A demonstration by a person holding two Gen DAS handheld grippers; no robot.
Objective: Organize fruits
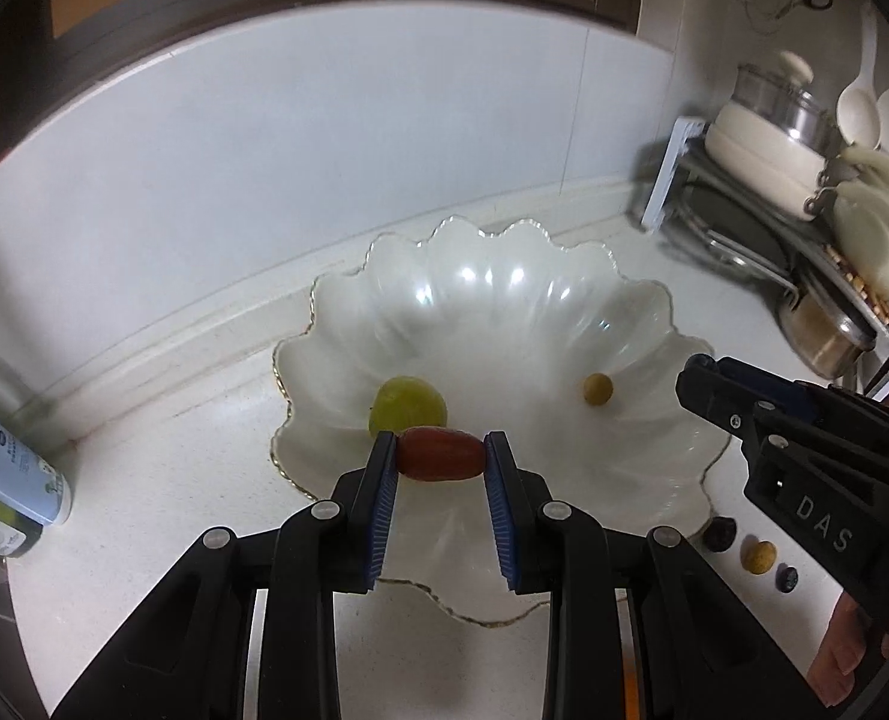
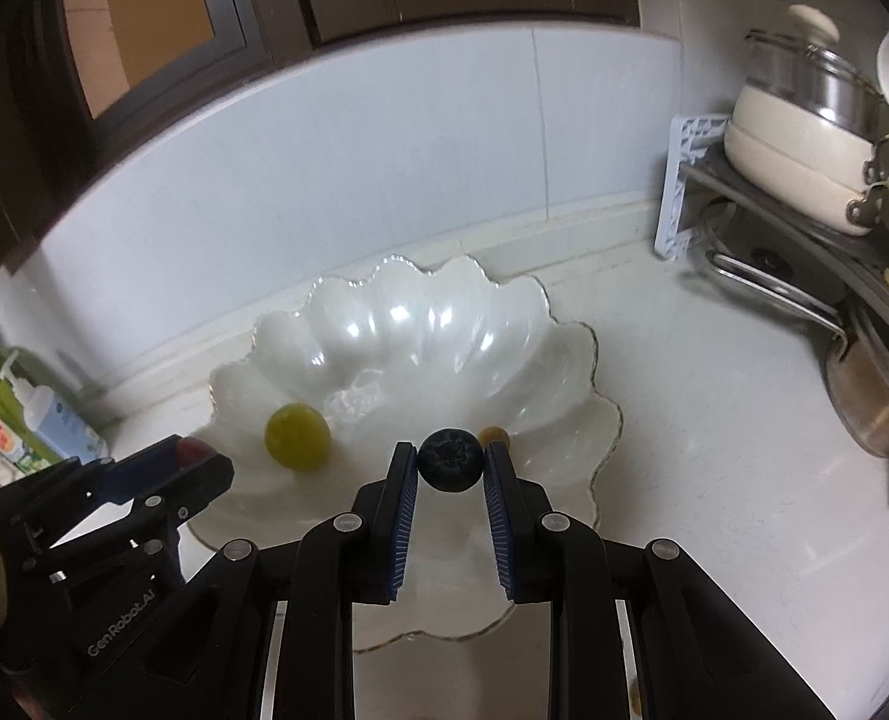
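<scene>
We hold two fruits above a white scalloped glass bowl (image 1: 504,312) on a pale kitchen counter (image 2: 714,372). Our left gripper (image 1: 441,456) pinches a red oblong date (image 1: 440,462) end to end; our right gripper (image 2: 449,461) clamps a dark round blueberry (image 2: 449,459) — both tilted down over the bowl, seemingly ready to drop them in. Inside already lie a green grape (image 1: 407,408) and a small tan fruit (image 1: 598,389). Three small fruits (image 1: 757,556) wait on the counter just beside the rim. Stacked pots (image 2: 804,180) stand well apart — nothing blocks the bowl
</scene>
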